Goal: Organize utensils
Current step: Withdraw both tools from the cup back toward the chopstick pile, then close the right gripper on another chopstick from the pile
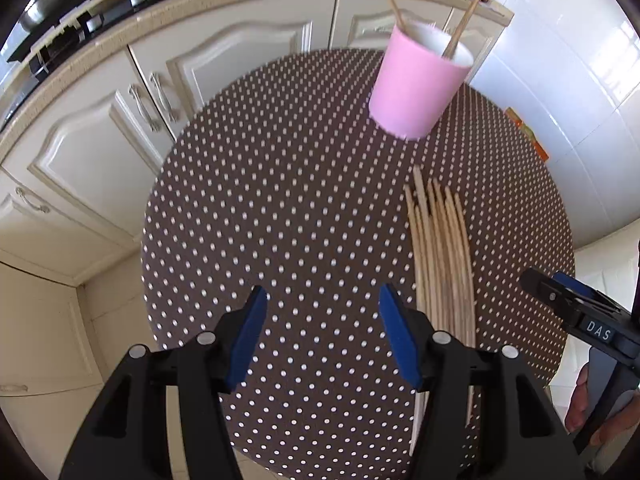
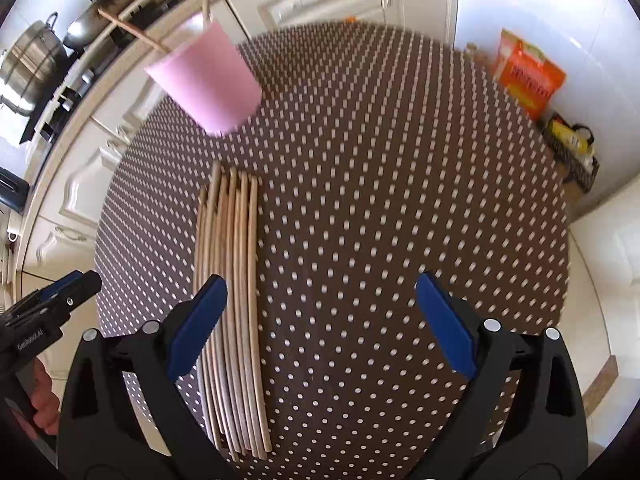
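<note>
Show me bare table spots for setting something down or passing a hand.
Free: the table right of the chopsticks, out to its edge; and the left half, between chopsticks and cabinet-side rim, below the cup. Crowded: the chopstick strip and the cup beyond it.

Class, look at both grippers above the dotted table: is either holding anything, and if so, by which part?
Nothing is held. The left gripper and right gripper both have open, empty jaws above the chopsticks.
</note>
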Tool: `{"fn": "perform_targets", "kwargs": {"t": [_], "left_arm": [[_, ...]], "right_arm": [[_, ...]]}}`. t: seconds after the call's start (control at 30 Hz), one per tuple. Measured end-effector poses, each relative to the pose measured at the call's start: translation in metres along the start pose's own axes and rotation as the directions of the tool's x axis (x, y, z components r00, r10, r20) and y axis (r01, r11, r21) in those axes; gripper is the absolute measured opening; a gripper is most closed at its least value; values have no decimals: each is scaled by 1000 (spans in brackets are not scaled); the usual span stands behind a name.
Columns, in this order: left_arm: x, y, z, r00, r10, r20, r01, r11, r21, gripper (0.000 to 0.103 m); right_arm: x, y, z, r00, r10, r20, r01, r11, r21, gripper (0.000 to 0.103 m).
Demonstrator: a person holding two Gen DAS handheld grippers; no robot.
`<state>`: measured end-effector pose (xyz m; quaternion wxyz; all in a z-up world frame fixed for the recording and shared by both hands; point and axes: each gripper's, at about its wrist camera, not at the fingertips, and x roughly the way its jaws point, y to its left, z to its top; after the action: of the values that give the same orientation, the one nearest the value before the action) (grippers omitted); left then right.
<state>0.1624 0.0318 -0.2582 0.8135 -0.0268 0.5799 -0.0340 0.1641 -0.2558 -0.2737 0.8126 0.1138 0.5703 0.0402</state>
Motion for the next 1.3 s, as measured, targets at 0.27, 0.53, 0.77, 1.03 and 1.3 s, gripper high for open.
{"fn": "perform_targets", "kwargs": {"t": [0.27, 0.53, 0.77, 1.03, 1.3], "left_arm": [[28, 7, -12, 996, 28, -85, -27, 1000, 11, 58], [34, 13, -12, 995, 26, -95, -26, 1000, 7, 58], [38, 8, -9, 994, 23, -102, -20, 999, 33, 58], [41, -3, 0, 994, -23, -106, 27, 999, 43, 58], [53, -31, 15, 985, -104, -135, 114, 991, 68, 58]], "right_arm": [[32, 28, -4, 993, -93, -73, 82, 987, -138, 93], [48, 61, -1, 975, -218, -53, 202, 956, -214, 93], [59, 69, 9, 972, -230, -53, 214, 953, -213, 93], [60, 81, 23, 984, -174, -39, 157, 951, -265, 18], [58, 58, 36, 998, -22, -58, 11, 984, -180, 7]]}}
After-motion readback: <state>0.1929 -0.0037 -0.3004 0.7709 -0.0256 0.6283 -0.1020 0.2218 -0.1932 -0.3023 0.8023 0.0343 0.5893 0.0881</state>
